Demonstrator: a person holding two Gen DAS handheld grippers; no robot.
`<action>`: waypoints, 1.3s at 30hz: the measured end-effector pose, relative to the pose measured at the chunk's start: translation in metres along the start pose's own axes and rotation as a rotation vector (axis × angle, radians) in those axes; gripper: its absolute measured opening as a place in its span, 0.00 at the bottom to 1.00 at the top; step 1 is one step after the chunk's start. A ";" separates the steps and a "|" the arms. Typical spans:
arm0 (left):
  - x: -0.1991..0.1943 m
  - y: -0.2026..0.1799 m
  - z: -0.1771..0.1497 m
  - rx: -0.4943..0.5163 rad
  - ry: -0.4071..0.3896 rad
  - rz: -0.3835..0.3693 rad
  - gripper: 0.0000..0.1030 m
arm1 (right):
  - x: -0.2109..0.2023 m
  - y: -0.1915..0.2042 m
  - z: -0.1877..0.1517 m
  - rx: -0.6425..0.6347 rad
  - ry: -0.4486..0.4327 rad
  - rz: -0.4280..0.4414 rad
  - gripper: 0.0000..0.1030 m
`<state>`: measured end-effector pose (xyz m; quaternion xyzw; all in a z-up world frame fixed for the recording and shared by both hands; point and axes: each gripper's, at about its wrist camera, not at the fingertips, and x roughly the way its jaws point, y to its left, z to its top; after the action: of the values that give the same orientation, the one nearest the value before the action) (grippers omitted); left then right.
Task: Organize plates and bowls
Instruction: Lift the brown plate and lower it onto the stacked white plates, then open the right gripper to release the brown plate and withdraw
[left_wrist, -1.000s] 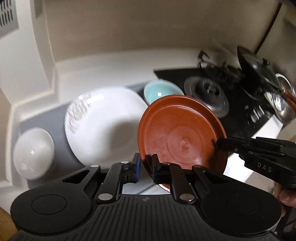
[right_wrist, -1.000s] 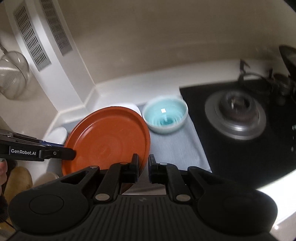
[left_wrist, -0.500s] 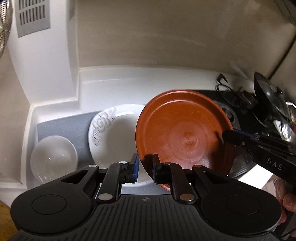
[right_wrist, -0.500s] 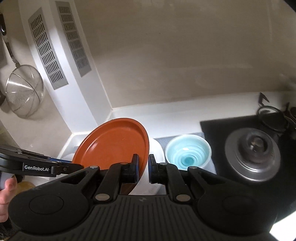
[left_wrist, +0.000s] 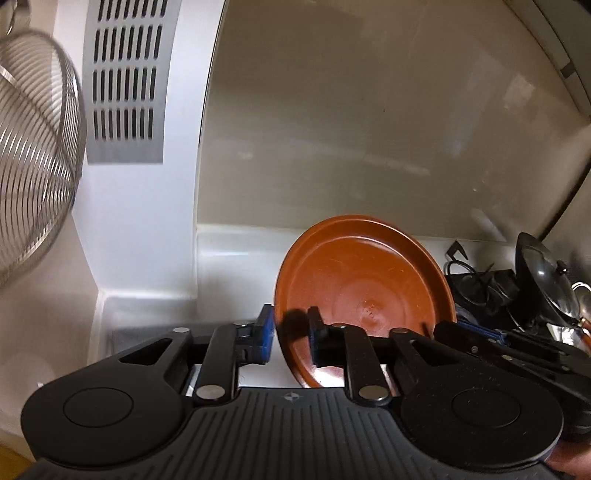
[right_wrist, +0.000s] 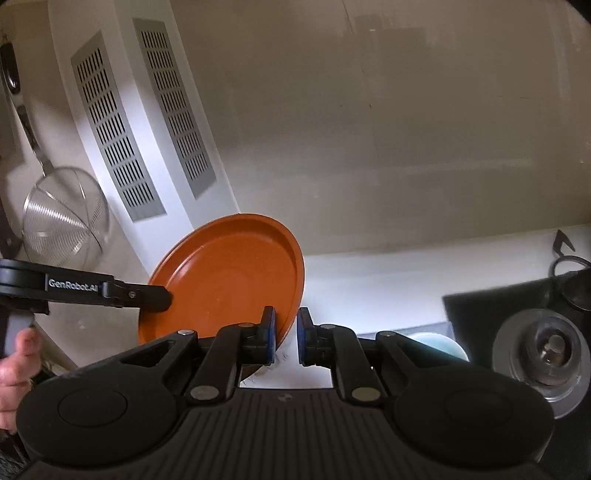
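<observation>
Brown plate (left_wrist: 364, 291) between both raised tools

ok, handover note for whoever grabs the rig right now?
Left gripper: shut on the brown plate, gripping its near rim.
Right gripper: jaws either side of the same plate's opposite rim; a gap shows on one side, so its grip is unclear.
Plate is held up in the air, tilted on edge, in front of the wall.
Teal bowl sits on the counter beside the stove burner.
Done: plate picked up. Left: set it down in its place, then sort the remaining dishes.
</observation>
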<state>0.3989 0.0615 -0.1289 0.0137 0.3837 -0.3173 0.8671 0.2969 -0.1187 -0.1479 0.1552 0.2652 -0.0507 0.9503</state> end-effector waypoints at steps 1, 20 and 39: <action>0.005 -0.001 0.001 0.005 0.014 0.014 0.20 | 0.005 0.000 0.000 -0.011 0.008 -0.005 0.12; 0.128 0.026 -0.050 -0.099 0.295 0.101 0.20 | 0.108 -0.034 -0.066 0.013 0.259 -0.105 0.12; 0.170 0.026 -0.084 -0.092 0.373 0.115 0.19 | 0.141 -0.044 -0.099 0.007 0.357 -0.204 0.12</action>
<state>0.4439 0.0125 -0.3082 0.0547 0.5505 -0.2415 0.7973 0.3607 -0.1302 -0.3134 0.1374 0.4434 -0.1193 0.8777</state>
